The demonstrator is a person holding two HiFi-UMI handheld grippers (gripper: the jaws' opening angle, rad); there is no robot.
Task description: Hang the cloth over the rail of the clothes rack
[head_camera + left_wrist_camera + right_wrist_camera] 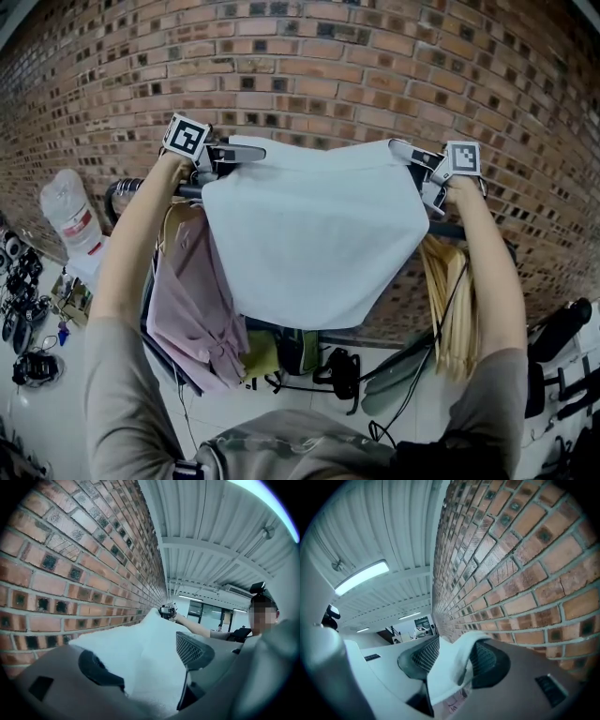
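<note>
Pale cloth [319,244] looks light and limp, best taken at its top corners. Left gripper [147,660] and right gripper [454,660]: fingers apart, cloth loose between.

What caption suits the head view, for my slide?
Left gripper and right gripper flank a pale cloth draped over the rail, brick wall behind.

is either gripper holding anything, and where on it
Nothing clamped: the cloth lies loose by its top corners in the open left gripper and right gripper.

Likely a workshop: brick wall [300,56], corrugated ceiling [211,522], scattered gear [28,323] on floor [56,422].
</note>
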